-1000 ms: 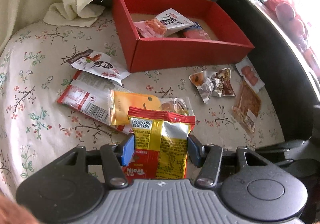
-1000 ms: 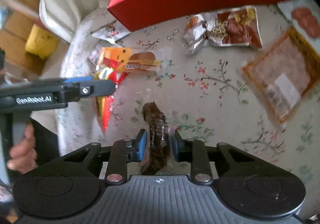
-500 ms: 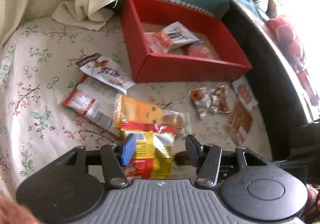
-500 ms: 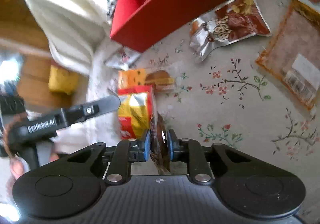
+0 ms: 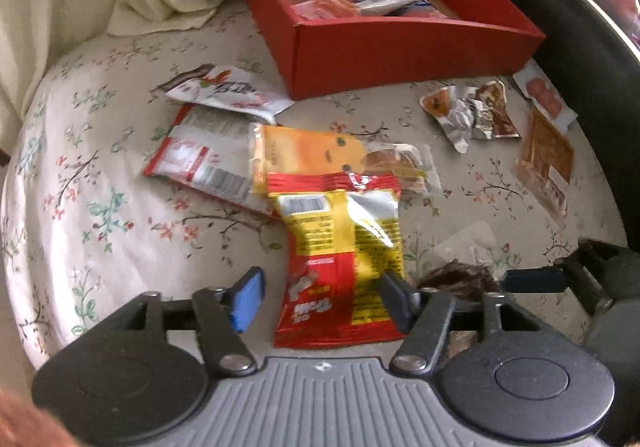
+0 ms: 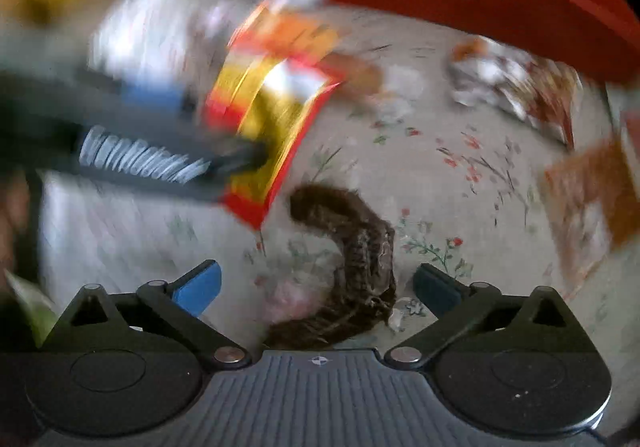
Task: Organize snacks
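Observation:
A yellow-and-red snack packet (image 5: 344, 259) lies between the fingers of my left gripper (image 5: 320, 301). Its jaws are opening: the left blue pad stands clear of the packet and the right pad is at its edge. My right gripper (image 6: 316, 289) is wide open and still spreading. A dark brown snack in clear wrap (image 6: 352, 259) lies curled on the cloth between its pads, touched by neither. The same dark snack (image 5: 456, 279) shows beside the packet in the left wrist view. A red box (image 5: 400, 51) at the back holds a few packets (image 5: 360, 1).
Loose on the flowered cloth (image 5: 100, 187) are an orange packet (image 5: 308, 155), a red-and-white packet (image 5: 200, 163), a white packet (image 5: 228, 91), a crumpled silver one (image 5: 468, 115) and a flat orange-brown one (image 5: 548, 163). A cream cloth (image 5: 160, 7) hangs at back left. A dark rim (image 5: 592, 59) bounds the right side.
My right gripper, shut on the dark snack before, has opened wide and the snack now lies on the cloth. My left jaws have widened off the yellow-and-red packet. The right view swung and blurred.

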